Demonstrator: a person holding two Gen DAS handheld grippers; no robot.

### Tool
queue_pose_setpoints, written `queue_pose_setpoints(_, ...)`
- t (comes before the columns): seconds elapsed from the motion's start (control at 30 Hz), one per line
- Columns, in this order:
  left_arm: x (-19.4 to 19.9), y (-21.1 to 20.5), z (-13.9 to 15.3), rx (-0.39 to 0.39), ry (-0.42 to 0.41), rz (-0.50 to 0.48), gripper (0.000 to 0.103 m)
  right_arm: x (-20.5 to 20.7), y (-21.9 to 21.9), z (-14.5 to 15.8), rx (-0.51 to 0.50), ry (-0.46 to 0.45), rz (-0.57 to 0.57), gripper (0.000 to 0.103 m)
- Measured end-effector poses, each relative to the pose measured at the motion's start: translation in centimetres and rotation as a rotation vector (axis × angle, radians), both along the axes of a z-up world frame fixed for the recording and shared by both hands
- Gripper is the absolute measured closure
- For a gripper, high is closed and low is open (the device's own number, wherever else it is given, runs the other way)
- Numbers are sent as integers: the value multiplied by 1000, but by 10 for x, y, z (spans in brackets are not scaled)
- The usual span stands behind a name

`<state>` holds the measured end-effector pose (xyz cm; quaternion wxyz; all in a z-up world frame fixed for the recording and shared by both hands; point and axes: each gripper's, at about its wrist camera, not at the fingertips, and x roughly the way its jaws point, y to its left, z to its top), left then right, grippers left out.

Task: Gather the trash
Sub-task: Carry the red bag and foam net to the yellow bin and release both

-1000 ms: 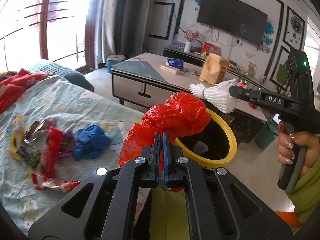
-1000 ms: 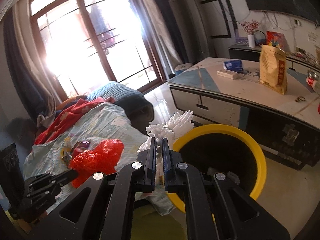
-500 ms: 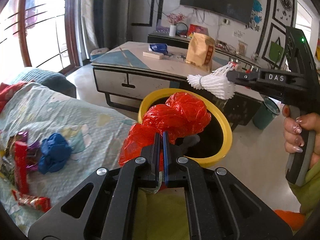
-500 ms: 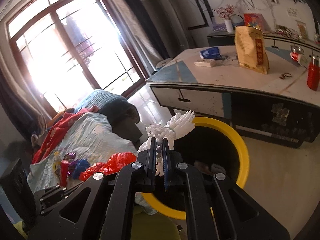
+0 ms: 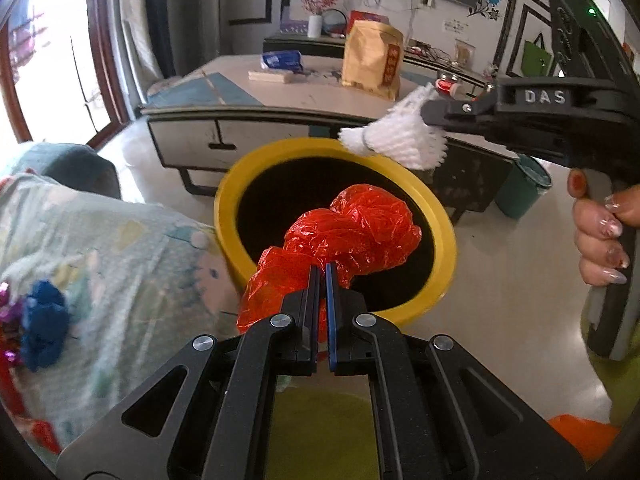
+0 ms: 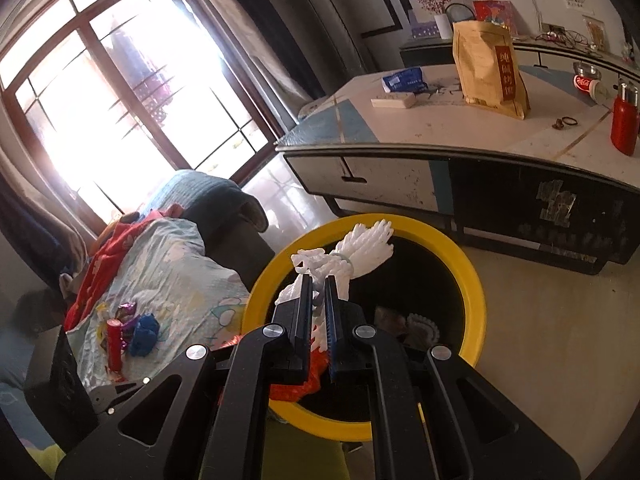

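A yellow-rimmed bin (image 5: pixel 447 236) (image 6: pixel 478 300) with a dark inside stands on the floor beside the bed. My left gripper (image 5: pixel 322 268) is shut on a crumpled red plastic bag (image 5: pixel 352 228), which hangs over the bin's near side. My right gripper (image 6: pixel 319 280) is shut on a white foam net (image 6: pixel 366 246) tied with a band, held above the bin's opening. In the left wrist view, the foam net (image 5: pixel 396 138) sits over the bin's far rim, clamped by the right gripper (image 5: pixel 430 114) in a person's hand (image 5: pixel 600 232). Some scraps lie in the bin's bottom.
On the bedsheet (image 6: pixel 176 276) lie several wrappers, a blue crumpled piece (image 6: pixel 144 334) (image 5: pixel 42 320) and a red stick packet (image 6: pixel 113 342). A low table (image 6: pixel 460 136) behind the bin carries a brown paper bag (image 6: pixel 488 68), a red bottle (image 6: pixel 624 122) and a can. A small teal bin (image 5: pixel 524 188) stands by the table.
Both grippers have swung from over the bed toward the bin and sunk. The red bag and the white foam net now hang over the bin's opening.
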<state>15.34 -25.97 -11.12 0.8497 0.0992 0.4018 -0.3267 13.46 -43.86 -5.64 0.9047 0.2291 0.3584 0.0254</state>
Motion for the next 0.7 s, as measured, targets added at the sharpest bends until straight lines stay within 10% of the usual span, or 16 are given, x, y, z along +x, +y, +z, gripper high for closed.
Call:
queue_pose_setpoints(0.4, 12, -19, -11, -45, 68, -66, 100, 22, -13, -25, 42, 81, 37, 86)
queue_pose_setpoints(0.7, 11, 4, 3, -138, 60, 13, 30, 11, -27, -22, 75, 47, -61, 53)
